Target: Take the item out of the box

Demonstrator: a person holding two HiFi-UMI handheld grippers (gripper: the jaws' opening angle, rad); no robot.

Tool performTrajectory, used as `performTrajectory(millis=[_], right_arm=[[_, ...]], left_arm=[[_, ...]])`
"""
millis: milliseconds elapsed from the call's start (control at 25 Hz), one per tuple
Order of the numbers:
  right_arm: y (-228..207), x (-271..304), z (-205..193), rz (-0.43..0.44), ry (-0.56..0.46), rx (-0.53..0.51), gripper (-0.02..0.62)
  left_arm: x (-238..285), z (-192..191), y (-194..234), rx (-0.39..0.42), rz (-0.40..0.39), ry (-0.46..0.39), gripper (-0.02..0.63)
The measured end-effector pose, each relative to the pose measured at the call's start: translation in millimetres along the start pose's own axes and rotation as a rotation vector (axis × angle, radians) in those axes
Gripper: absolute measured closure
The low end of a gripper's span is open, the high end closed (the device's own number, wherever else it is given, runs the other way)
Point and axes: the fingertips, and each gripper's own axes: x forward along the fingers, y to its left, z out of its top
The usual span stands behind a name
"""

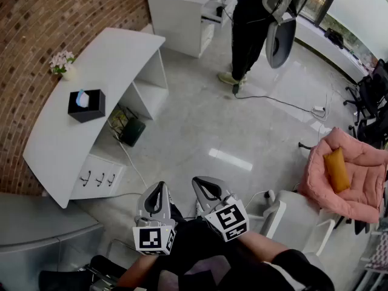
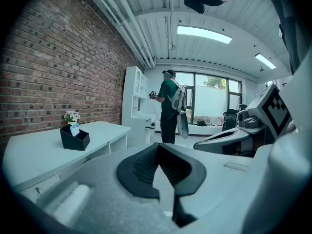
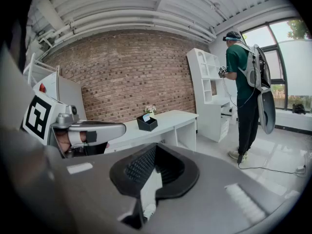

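A black open box (image 1: pixel 86 106) stands on the white curved desk (image 1: pixel 115 53) at the left, with a pale blue and white item (image 1: pixel 82 98) sticking out of its top. The box (image 2: pixel 74 138) and its item (image 2: pixel 74 129) also show in the left gripper view, and the box (image 3: pixel 146 124) far off in the right gripper view. My left gripper (image 1: pixel 159 190) and right gripper (image 1: pixel 204 184) hang side by side low in the head view, well away from the desk. Both are shut with nothing between the jaws, as the left gripper (image 2: pixel 157 149) and right gripper (image 3: pixel 155 152) show close up.
A small pot of flowers (image 1: pixel 62 62) stands behind the box. A person (image 1: pixel 248 29) with a backpack rig stands on the far floor beside a white shelf unit (image 1: pixel 182 8). A cable (image 1: pixel 285 103) crosses the floor. A pink chair (image 1: pixel 357 183) sits at the right.
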Motion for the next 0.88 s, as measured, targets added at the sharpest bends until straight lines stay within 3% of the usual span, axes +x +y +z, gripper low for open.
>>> performTrajectory(millis=[520,880], right_arm=[[10,14,-2,0.009,0.018,-0.011,0.595],[20,30,1,0.036,0.016,0.040,0.594]], left_arm=[[-5,-6,16,-0.029,0.015,0.005,0.603],[-8,-8,33,-0.041,0.025,0.010,0.603]])
